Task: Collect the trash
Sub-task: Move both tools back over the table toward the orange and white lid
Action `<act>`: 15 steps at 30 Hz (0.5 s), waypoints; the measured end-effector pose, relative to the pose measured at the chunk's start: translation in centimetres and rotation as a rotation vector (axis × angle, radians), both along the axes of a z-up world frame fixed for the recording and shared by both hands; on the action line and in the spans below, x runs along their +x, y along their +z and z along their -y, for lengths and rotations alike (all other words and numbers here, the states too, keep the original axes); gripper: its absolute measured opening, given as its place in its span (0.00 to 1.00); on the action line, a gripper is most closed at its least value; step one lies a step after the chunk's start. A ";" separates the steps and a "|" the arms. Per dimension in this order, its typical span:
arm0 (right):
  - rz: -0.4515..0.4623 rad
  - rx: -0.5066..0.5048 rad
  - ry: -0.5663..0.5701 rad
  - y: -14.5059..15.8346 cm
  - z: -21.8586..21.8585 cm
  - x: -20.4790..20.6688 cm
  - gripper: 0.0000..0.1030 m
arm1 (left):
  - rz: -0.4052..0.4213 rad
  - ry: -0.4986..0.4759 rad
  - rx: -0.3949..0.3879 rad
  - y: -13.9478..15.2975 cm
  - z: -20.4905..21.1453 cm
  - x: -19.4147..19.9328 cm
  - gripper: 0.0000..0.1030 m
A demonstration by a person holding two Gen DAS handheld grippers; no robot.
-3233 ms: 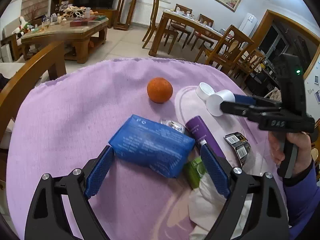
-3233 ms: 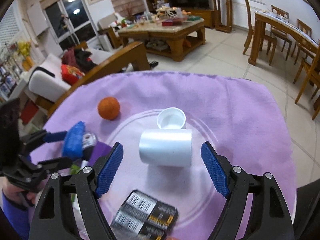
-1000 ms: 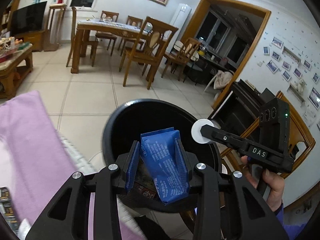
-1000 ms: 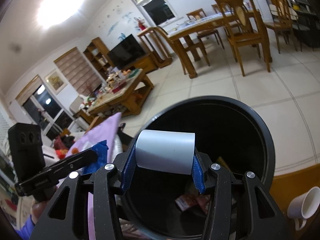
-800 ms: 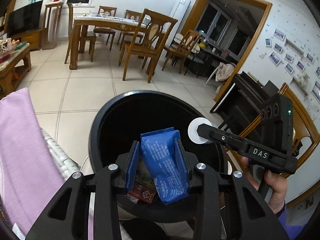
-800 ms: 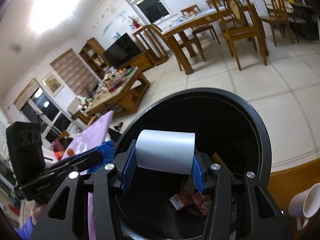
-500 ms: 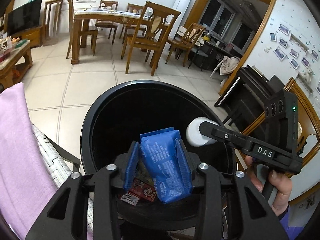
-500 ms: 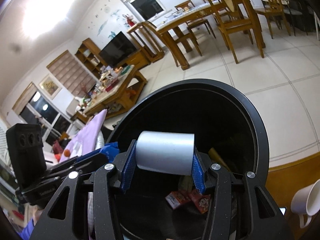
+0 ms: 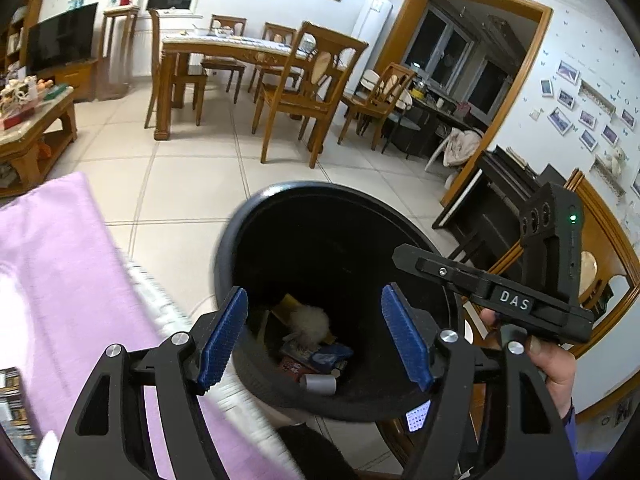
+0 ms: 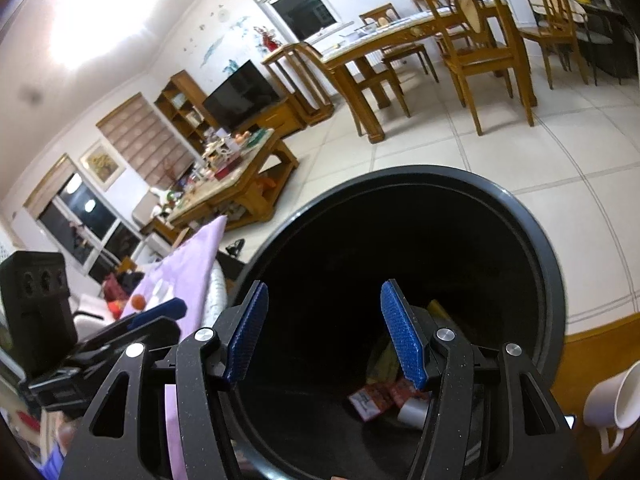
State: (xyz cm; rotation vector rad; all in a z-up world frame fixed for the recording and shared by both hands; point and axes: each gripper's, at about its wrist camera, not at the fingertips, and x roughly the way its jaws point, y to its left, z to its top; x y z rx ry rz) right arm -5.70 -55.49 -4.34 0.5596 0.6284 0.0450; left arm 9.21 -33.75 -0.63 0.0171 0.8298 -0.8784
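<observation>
The left claw (image 9: 314,334) has just been opening, and nothing is between its blue pads (image 9: 222,338). The right claw (image 10: 324,332) has just been opening too and is empty. Both hang over the black trash bin (image 9: 240,240). The blue packet (image 9: 330,356) and the white cup (image 9: 319,384) lie at the bottom with other trash. The purple cloth (image 9: 52,264) is to the left. Wooden chairs (image 9: 304,88) stand far off.
</observation>
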 end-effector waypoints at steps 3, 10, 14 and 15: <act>0.001 -0.018 0.021 0.7 -2.0 0.9 0.58 | 0.004 0.037 -0.023 0.6 -2.3 0.2 0.68; -0.001 -0.074 0.110 2.3 -8.9 4.7 0.58 | 0.015 0.197 -0.066 1.9 -11.7 2.2 0.68; -0.009 -0.106 0.176 2.9 -13.8 7.6 0.58 | 0.036 0.322 -0.057 2.3 -18.3 4.2 0.74; -0.013 -0.117 0.199 3.1 -15.4 8.6 0.58 | 0.039 0.356 -0.042 2.3 -20.0 4.8 0.75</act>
